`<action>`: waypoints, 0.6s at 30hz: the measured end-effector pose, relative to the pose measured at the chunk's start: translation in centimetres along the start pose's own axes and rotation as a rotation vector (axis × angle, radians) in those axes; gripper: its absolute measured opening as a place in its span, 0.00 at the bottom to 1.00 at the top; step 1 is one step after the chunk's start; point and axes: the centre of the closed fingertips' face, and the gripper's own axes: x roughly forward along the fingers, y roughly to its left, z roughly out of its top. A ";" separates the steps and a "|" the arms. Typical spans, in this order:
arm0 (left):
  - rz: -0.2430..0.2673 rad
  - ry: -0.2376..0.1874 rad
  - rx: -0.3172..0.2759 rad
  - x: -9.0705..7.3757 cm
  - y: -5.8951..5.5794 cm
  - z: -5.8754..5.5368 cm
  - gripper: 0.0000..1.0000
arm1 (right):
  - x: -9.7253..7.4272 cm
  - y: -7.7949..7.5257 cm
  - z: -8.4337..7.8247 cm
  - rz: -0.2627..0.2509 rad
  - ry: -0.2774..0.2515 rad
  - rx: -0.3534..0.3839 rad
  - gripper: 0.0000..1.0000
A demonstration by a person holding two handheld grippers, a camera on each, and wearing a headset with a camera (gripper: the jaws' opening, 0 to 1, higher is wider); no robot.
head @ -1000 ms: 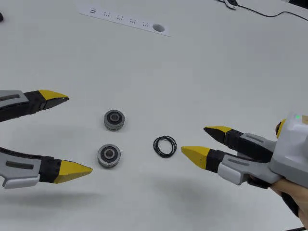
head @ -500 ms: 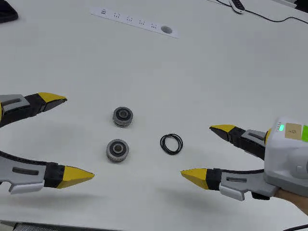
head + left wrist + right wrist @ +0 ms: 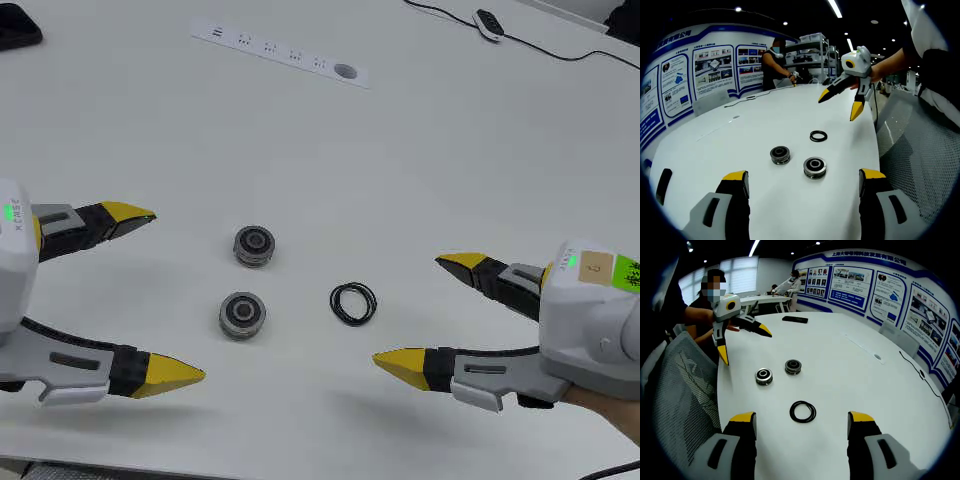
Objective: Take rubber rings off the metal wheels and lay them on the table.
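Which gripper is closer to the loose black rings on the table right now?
Right. The right gripper is open just beside the black rings, pointing at them. The left gripper, also open, is farther off, with the two metal wheels lying between it and the rings.

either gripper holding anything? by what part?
Nothing held. Left gripper and right gripper are both open and empty; rubber rings, far wheel and near wheel lie on the table.

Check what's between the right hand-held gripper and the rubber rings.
Only bare table between the right hand-held gripper and the rubber rings; it shows in the head view and the right gripper view.
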 end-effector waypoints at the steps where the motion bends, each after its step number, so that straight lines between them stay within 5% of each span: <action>1: -0.001 0.001 0.001 0.0 0.0 0.0 0.93 | 0.0 0.0 0.0 -0.001 0.001 0.000 0.76; 18: -0.019 0.010 0.001 -0.3 -0.8 -0.3 0.92 | 0.7 0.3 -0.2 0.002 0.017 -0.001 0.76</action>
